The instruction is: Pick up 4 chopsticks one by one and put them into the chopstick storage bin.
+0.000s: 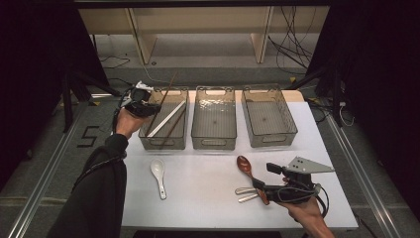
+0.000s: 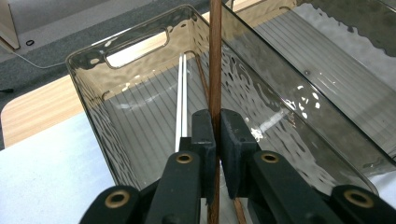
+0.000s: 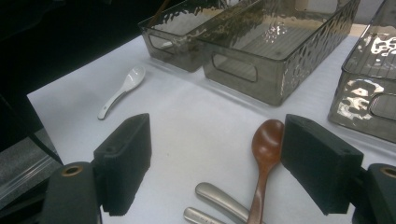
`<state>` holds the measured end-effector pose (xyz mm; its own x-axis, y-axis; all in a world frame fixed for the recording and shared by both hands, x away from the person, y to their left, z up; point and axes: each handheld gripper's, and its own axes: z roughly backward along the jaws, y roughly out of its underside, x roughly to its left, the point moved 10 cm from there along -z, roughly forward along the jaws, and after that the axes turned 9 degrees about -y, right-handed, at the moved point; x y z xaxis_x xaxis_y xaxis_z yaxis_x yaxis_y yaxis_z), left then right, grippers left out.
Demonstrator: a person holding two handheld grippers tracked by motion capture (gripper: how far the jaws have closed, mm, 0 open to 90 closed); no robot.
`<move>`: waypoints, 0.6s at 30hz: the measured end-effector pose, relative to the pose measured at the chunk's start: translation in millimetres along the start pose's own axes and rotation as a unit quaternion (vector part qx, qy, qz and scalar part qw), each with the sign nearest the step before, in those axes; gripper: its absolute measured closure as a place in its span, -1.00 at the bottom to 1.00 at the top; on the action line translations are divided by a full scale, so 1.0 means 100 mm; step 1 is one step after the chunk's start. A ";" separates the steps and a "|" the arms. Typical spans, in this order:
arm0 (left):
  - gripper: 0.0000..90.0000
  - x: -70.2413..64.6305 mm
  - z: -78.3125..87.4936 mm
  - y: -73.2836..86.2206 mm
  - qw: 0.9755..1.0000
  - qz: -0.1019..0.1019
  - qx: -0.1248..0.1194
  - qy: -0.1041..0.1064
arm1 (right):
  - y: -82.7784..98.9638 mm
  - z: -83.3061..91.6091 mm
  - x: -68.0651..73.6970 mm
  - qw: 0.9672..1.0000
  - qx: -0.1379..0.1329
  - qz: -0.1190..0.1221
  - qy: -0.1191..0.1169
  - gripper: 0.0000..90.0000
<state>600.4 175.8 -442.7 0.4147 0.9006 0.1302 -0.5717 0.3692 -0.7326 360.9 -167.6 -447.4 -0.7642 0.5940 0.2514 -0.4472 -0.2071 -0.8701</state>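
Sorting looks partway: nearest, at 5 o'clock, the right gripper [image 3: 215, 163] hovers w/ jaws wide and nothing in them over a glossy brown wooden spoon [image 3: 265, 154] and two matte metal handles [image 3: 219, 198], w/ a white ceramic spoon [image 1: 158, 173] at 7, all loose on the white table [image 1: 208, 178].

Farther, at 11, the left gripper [image 2: 218, 135] is clamped on a thin round wooden chopstick [image 2: 215, 56], tilted over the left bin [image 2: 88, 98] (smoky rippled clear plastic), which already has white and brown sticks; the mid and right bins seem empty.
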 end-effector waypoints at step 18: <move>0.57 0.05 -0.06 0.15 0.999 0.028 0.020 -0.014 | 0.00 0.00 0.00 1.000 0.000 0.001 0.000 -0.43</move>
<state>598.0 184.8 -456.8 0.3616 0.9260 0.1089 -0.6220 0.3266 -0.7116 361.0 -167.8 -447.4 -0.7645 0.5941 0.2502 -0.4463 -0.2076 -0.8705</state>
